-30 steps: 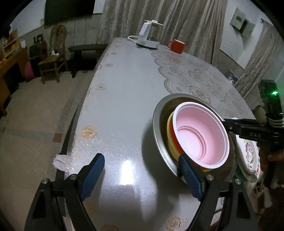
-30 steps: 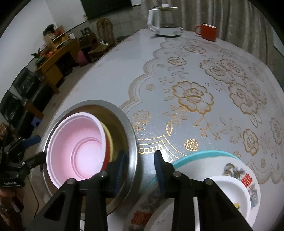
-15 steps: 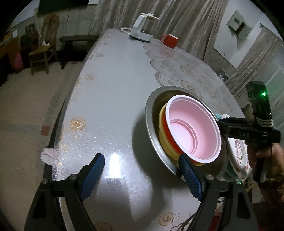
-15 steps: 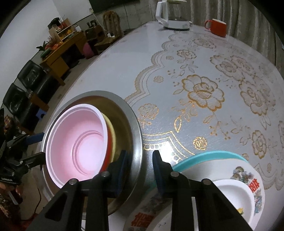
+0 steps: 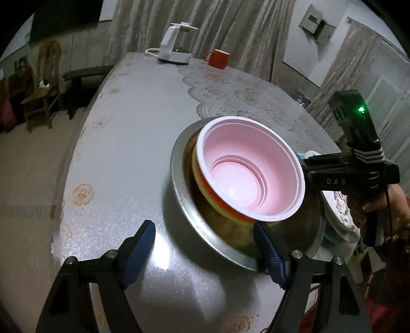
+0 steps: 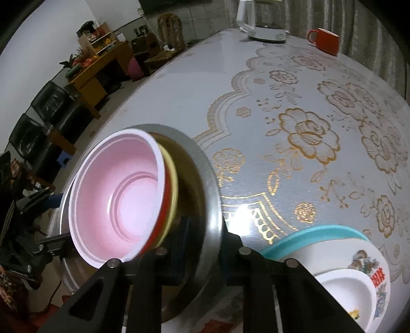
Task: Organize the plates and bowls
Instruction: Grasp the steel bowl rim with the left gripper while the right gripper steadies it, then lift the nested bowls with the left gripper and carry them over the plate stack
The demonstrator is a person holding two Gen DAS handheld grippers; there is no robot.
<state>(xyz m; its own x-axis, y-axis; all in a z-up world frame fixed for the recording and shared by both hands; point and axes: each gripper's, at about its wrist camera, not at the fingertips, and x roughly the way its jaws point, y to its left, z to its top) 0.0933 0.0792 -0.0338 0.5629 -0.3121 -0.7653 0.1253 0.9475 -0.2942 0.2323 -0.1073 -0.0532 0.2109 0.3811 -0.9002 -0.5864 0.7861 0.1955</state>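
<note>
A large steel bowl holds a stack of bowls: pink on top, red and yellow beneath. The stack tilts. My right gripper is shut on the steel bowl's rim; it also shows in the left wrist view. My left gripper is open, its right finger inside the steel bowl's near rim and its left finger outside over the table. A stack of plates, teal, floral and white, sits to the right.
A white kettle and a red mug stand at the table's far end. The table edge runs along the left, with chairs and a bench beyond it on the floor.
The right gripper closed onto the steel bowl's rim. The bowl with its stack has tipped and risen toward the cameras. The left gripper stays open around the near rim.
</note>
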